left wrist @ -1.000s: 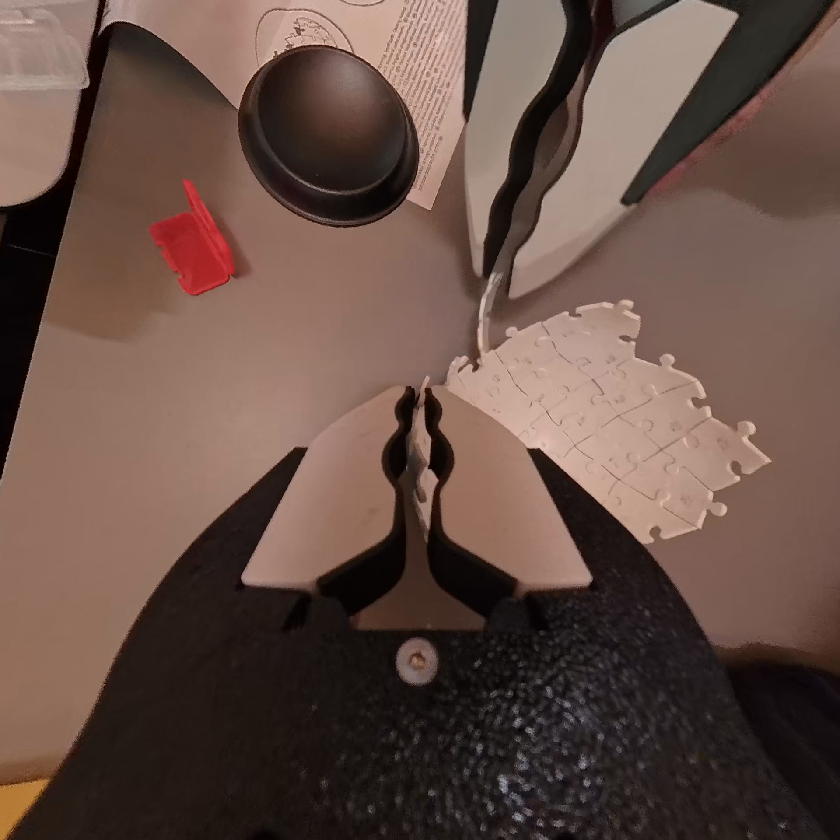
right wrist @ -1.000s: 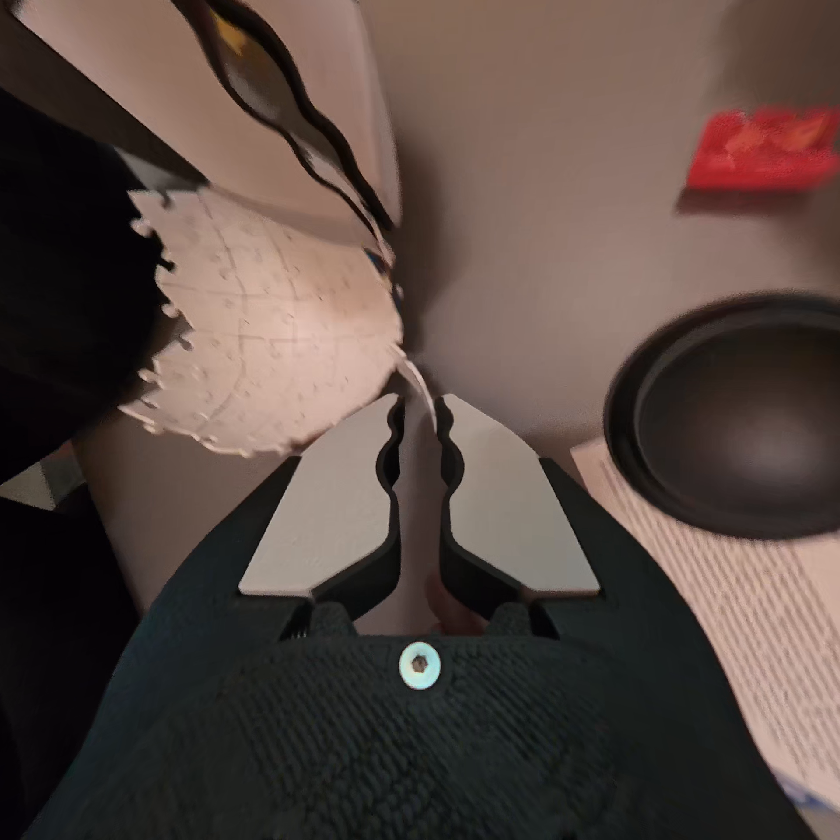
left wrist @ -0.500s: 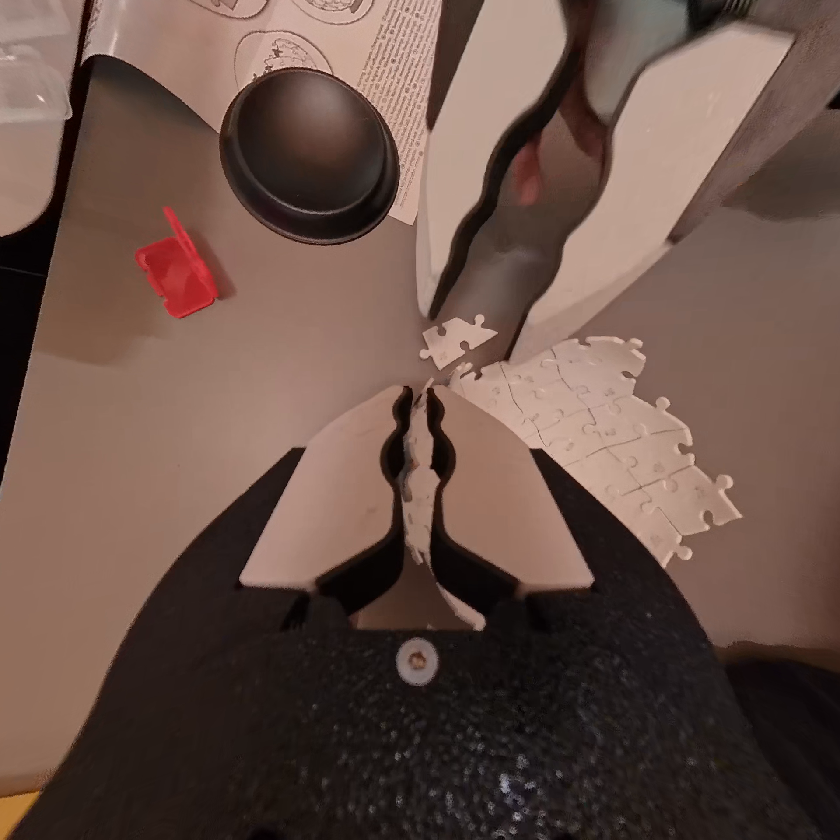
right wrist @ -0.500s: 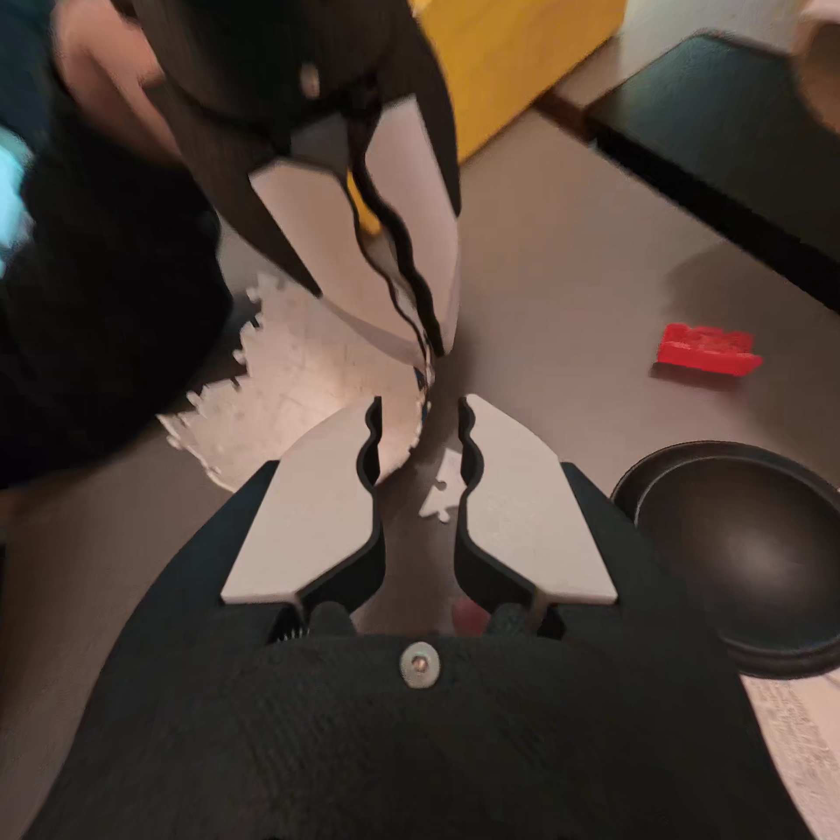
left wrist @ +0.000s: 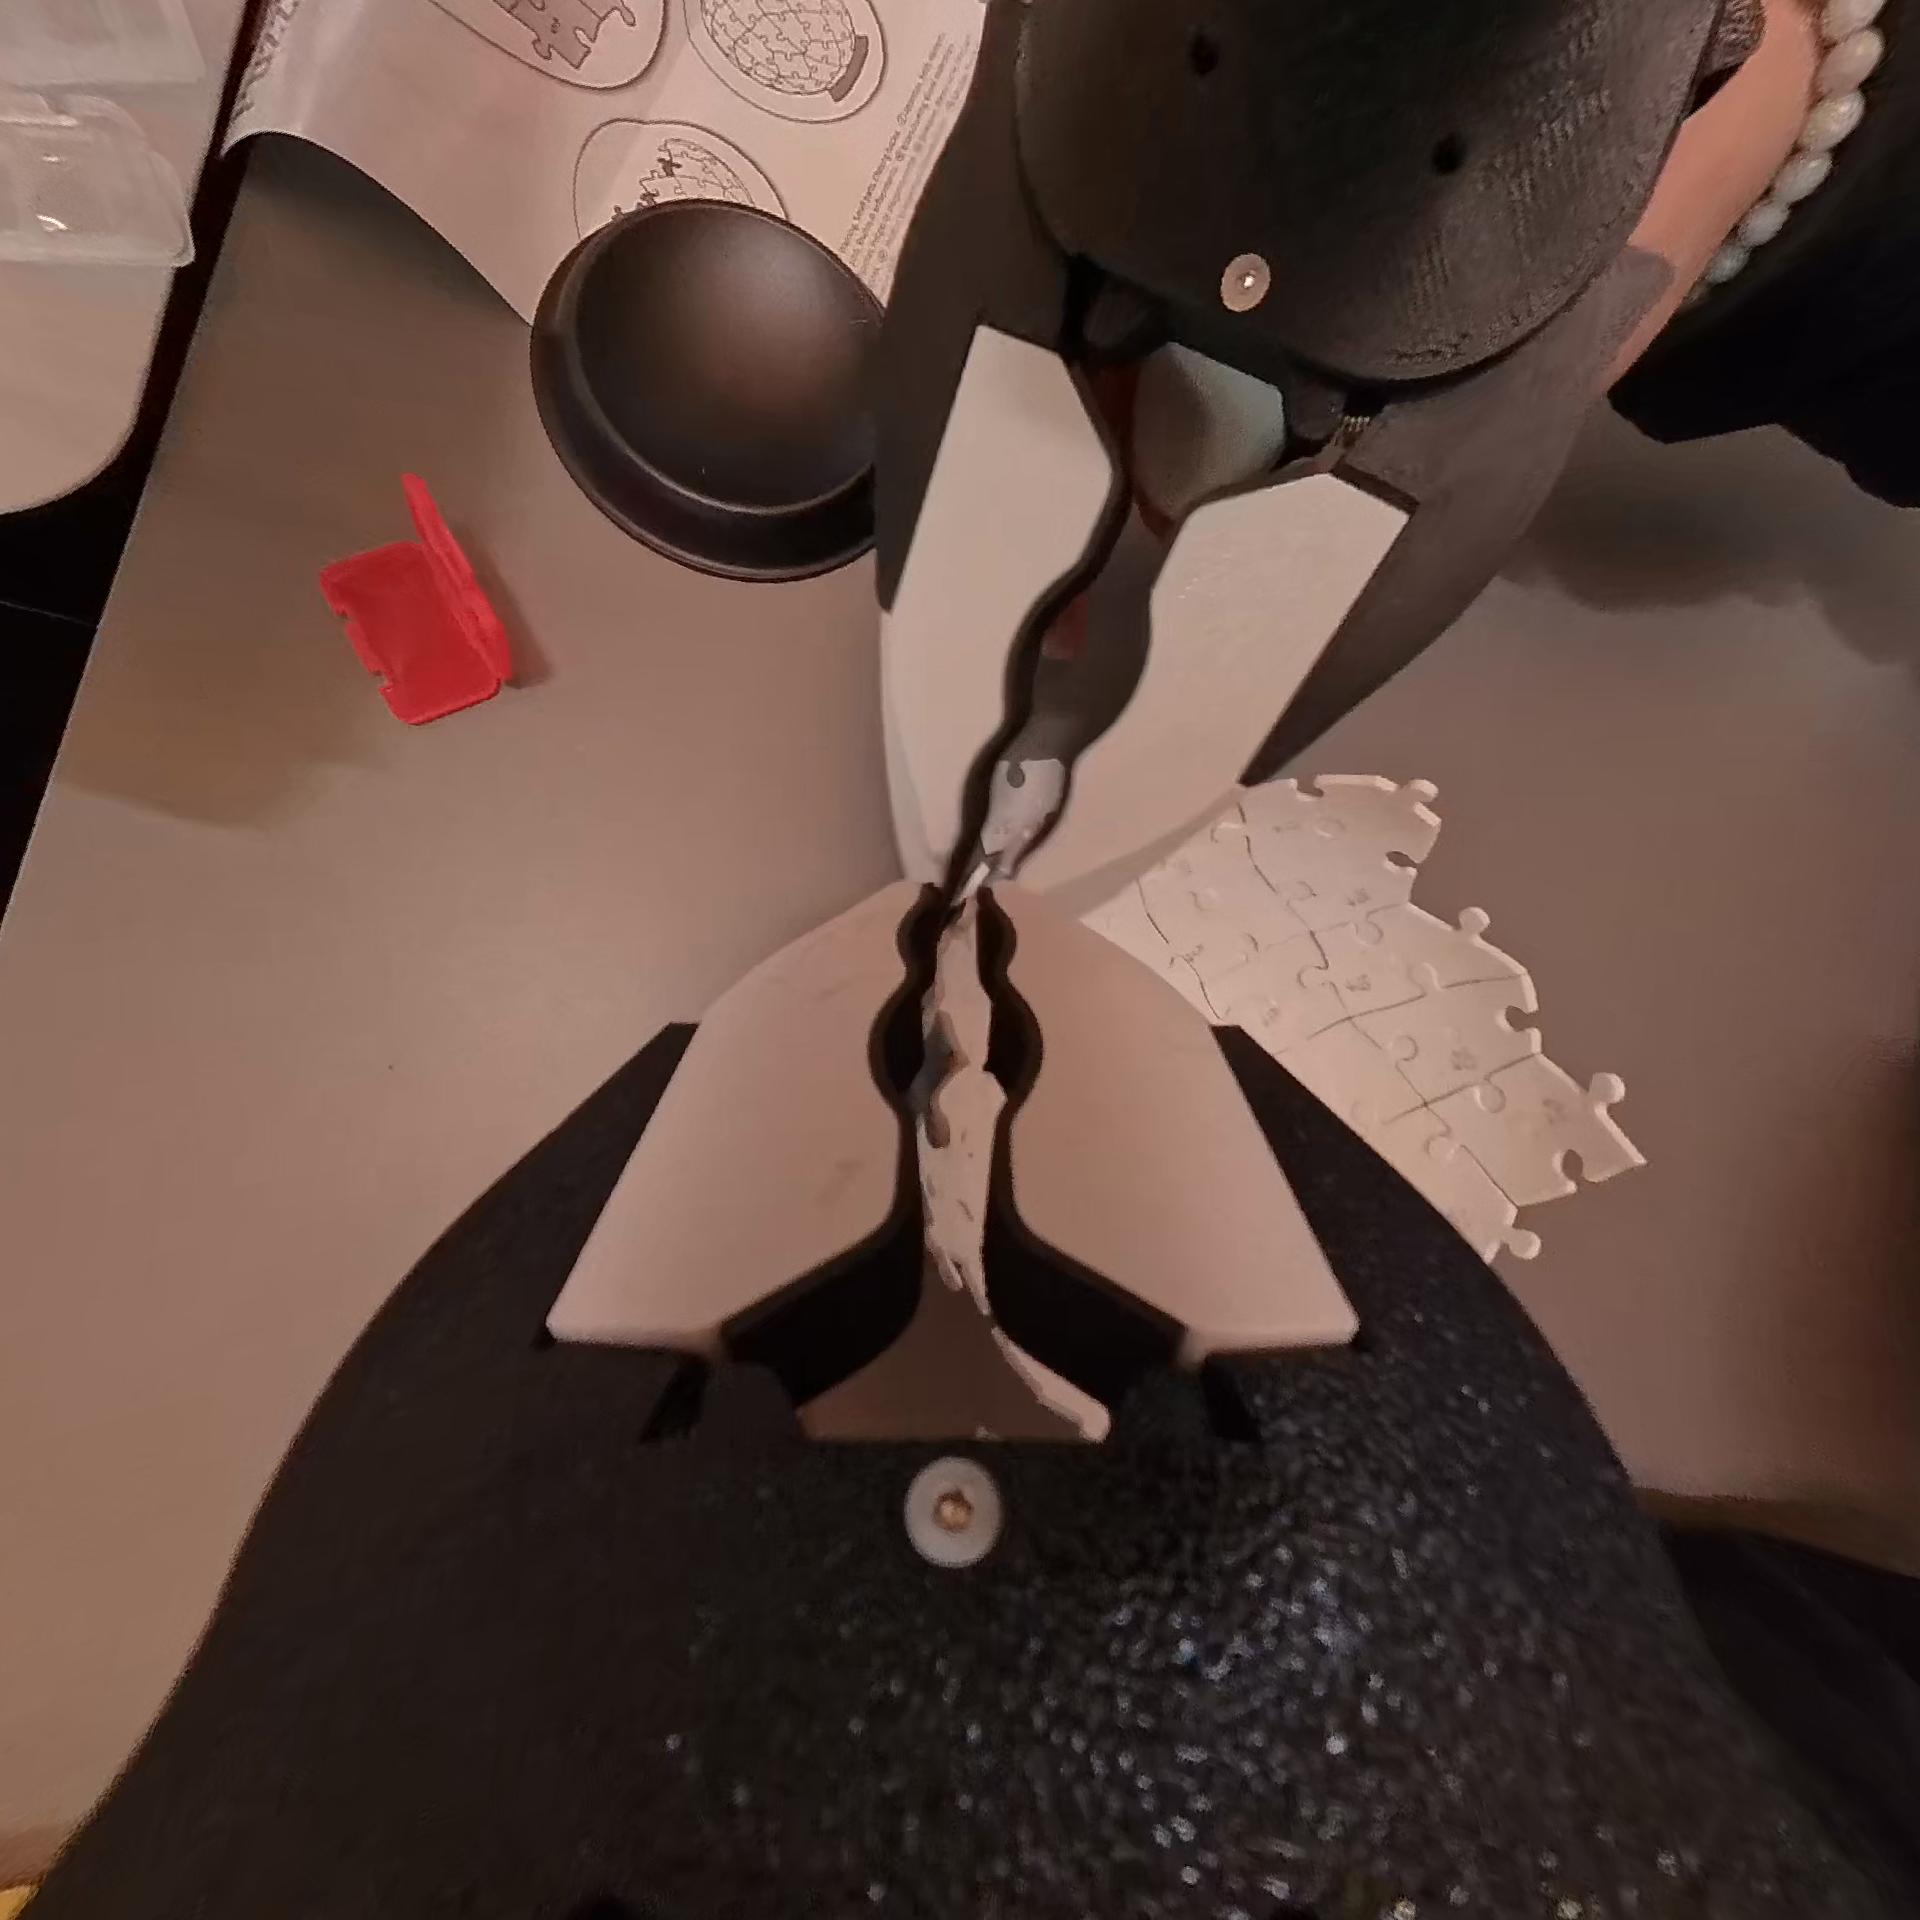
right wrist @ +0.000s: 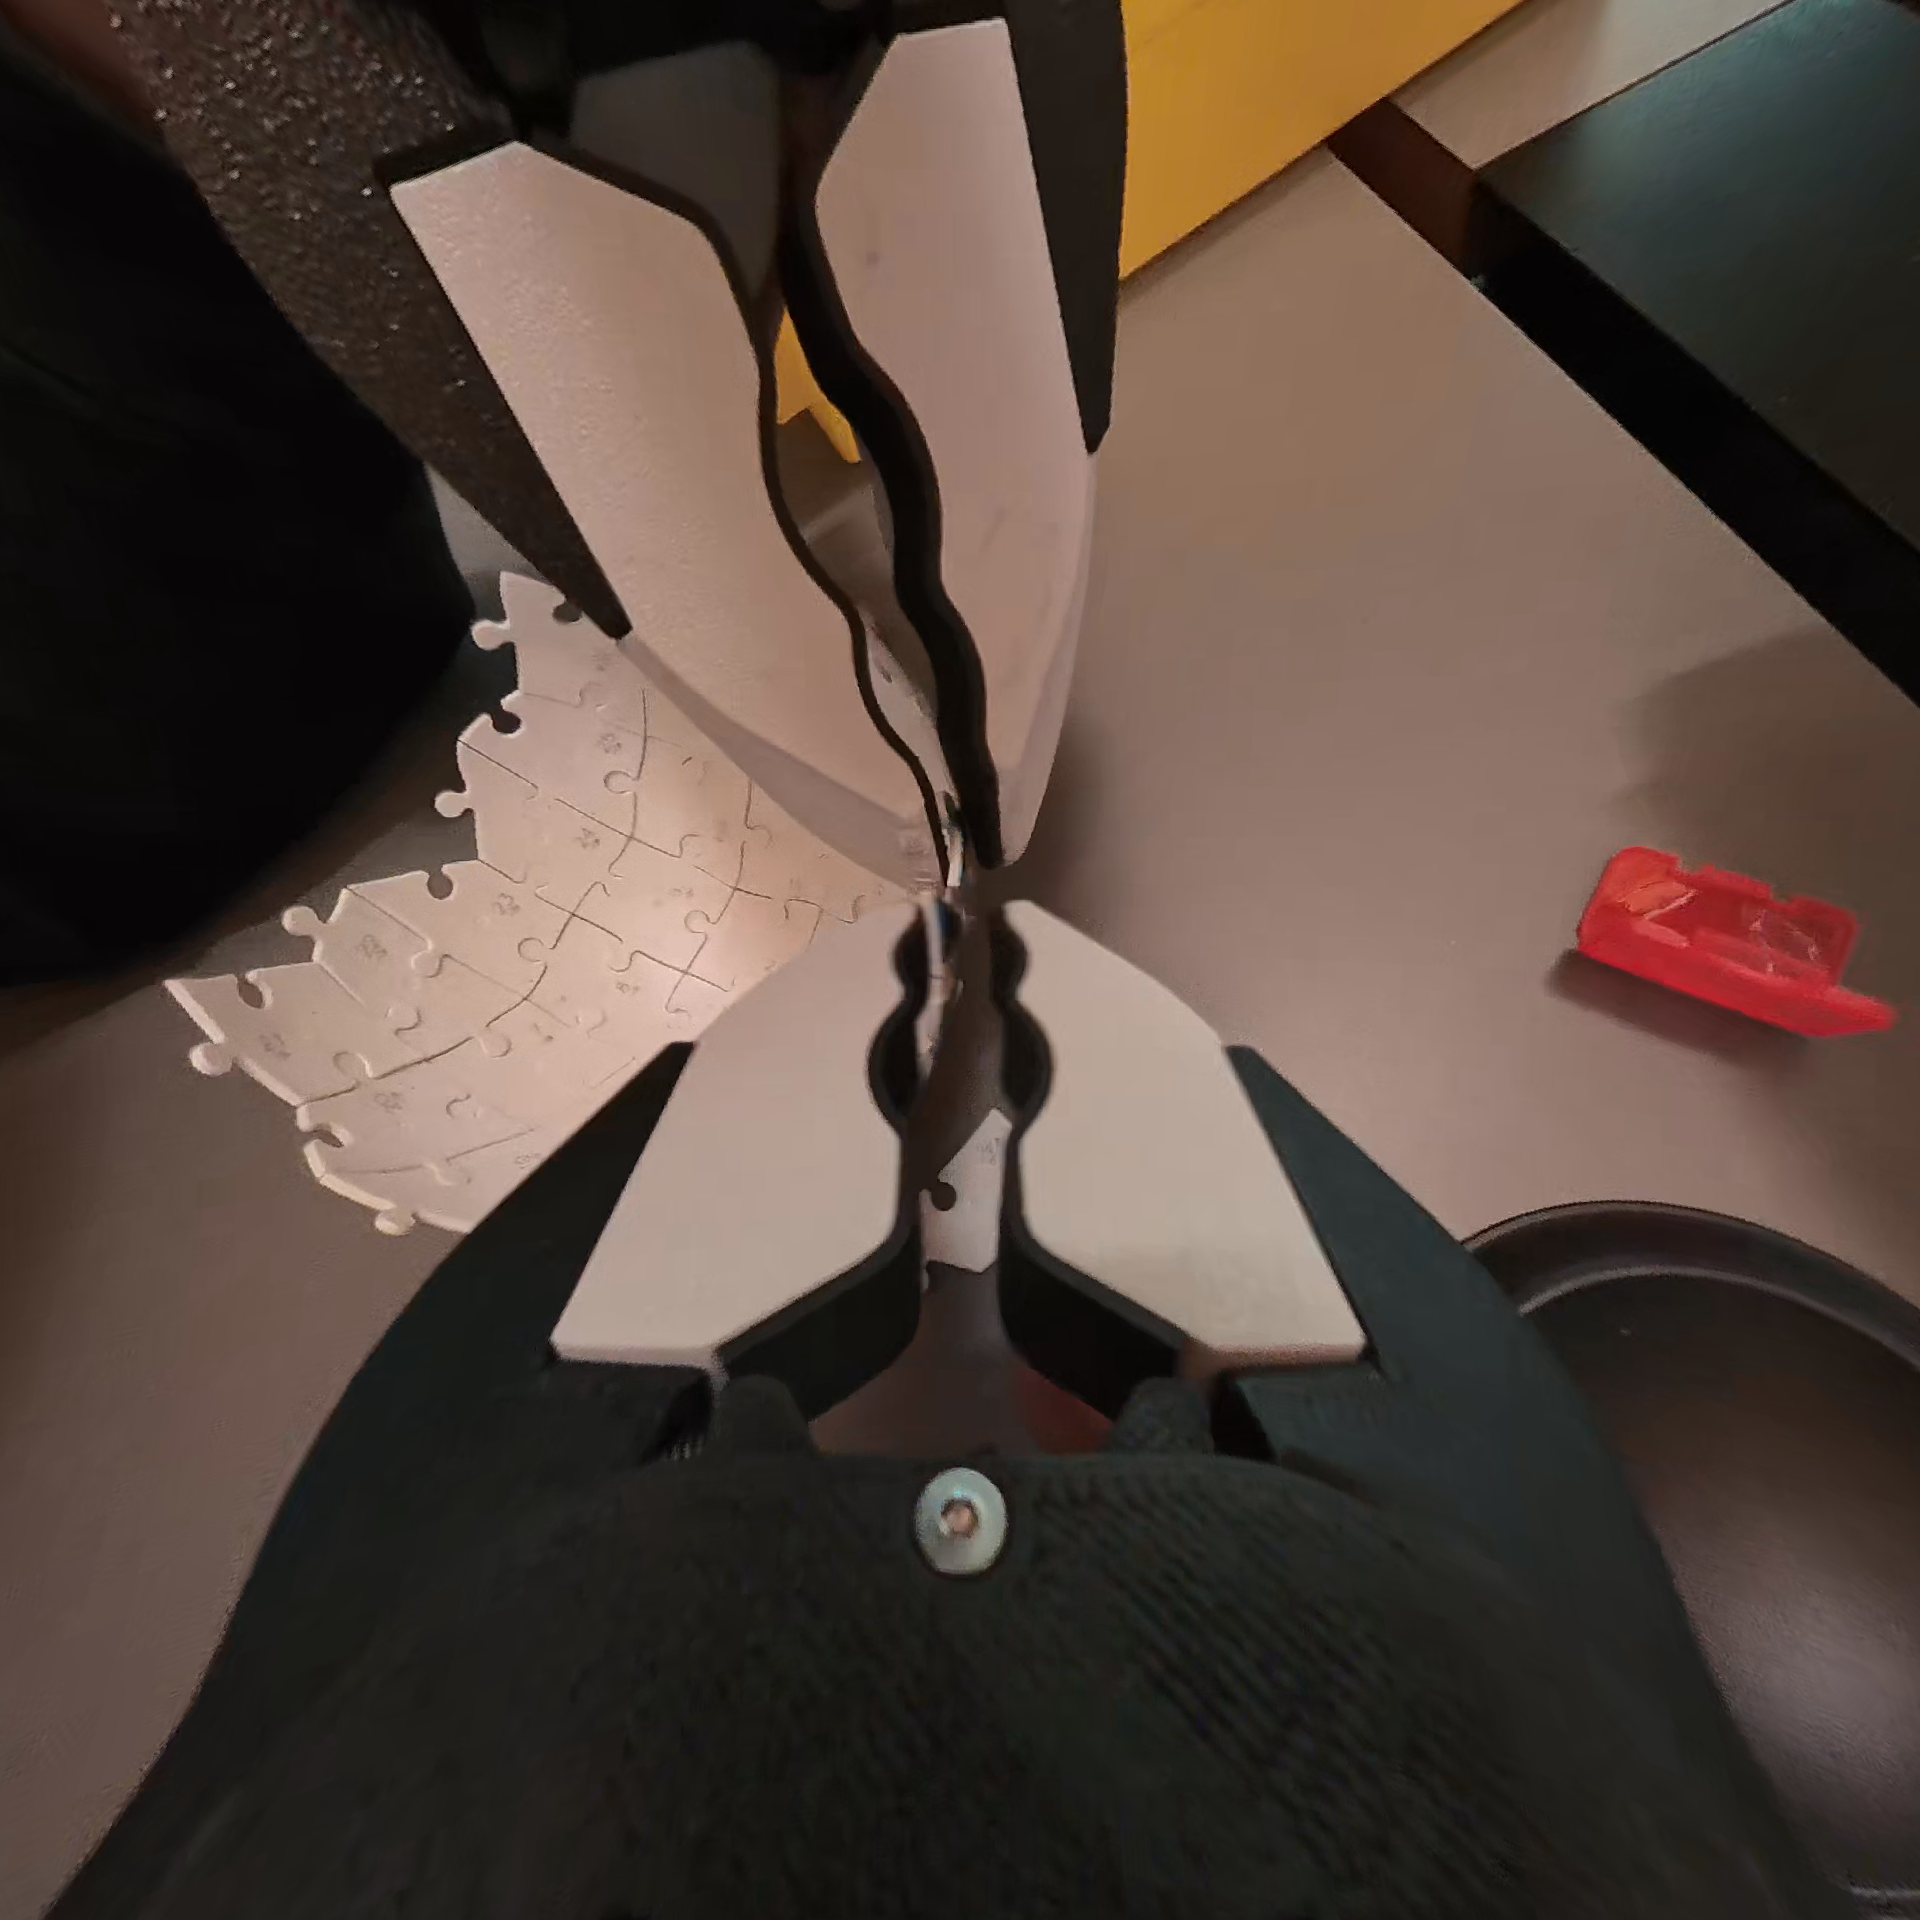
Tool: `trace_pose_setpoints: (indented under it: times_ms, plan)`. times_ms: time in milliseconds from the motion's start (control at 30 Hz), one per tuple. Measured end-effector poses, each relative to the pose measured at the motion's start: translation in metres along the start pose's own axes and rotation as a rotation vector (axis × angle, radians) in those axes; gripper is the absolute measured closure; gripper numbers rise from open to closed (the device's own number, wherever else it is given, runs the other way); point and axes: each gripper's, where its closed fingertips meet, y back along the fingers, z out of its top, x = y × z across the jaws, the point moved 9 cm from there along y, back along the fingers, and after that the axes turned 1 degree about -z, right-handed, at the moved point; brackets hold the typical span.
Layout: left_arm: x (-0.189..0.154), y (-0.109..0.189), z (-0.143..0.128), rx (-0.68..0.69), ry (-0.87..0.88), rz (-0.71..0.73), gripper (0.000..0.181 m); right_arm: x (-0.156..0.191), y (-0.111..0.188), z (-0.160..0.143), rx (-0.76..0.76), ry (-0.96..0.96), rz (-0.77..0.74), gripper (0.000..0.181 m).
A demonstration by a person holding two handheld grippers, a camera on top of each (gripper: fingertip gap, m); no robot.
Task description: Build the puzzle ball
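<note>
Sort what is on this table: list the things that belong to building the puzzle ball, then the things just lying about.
In the job:
- assembled puzzle section, edge clamped in the left gripper
- single puzzle piece, clamped in the right gripper
- black dome stand
- instruction sheet

Lying about:
- red plastic case
- clear plastic tray
- yellow box

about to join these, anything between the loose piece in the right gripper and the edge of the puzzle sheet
Nothing visible. The right gripper holds the loose piece tip to tip with the left gripper, which clamps the puzzle sheet edge.
</note>
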Motion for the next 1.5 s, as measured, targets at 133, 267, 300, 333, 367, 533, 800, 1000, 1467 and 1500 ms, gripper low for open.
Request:
trace_pose_setpoints:
  times_ms: [133,267,300,333,367,533,800,1000,1467,1500]
  plan:
    - [0.001,0.003,0.0,-0.02,0.007,-0.002,0.174,0.0,0.0,0.001,-0.025,0.044,-0.034,0.178]
    - [0.002,0.015,0.001,-0.082,0.015,0.02,0.167,0.0,-0.001,-0.001,-0.022,0.015,-0.034,0.178]
    - [0.002,0.019,0.0,-0.099,0.015,0.03,0.167,0.0,0.0,-0.001,-0.019,0.008,-0.037,0.178]
    - [0.003,0.023,-0.001,-0.111,0.016,0.041,0.167,0.0,0.0,-0.001,-0.018,0.006,-0.041,0.179]
    - [0.003,0.027,-0.002,-0.118,0.019,0.045,0.168,0.0,0.0,-0.001,-0.016,0.004,-0.042,0.179]
    - [-0.002,0.025,-0.008,-0.053,-0.015,0.018,0.167,-0.001,-0.001,-0.001,-0.013,-0.038,-0.047,0.178]
    - [0.001,0.021,-0.009,0.016,-0.004,0.091,0.171,0.001,-0.004,-0.001,-0.023,-0.039,-0.056,0.177]
    - [0.003,0.019,-0.008,0.04,-0.003,0.124,0.166,0.001,-0.004,0.0,-0.009,-0.04,-0.058,0.178]
    - [0.0,0.012,-0.007,0.073,-0.036,0.121,0.177,0.005,-0.005,0.001,0.001,0.015,-0.105,0.178]
    - [0.0,0.012,-0.007,0.072,-0.034,0.12,0.177,0.006,-0.004,0.0,-0.002,0.013,-0.108,0.178]
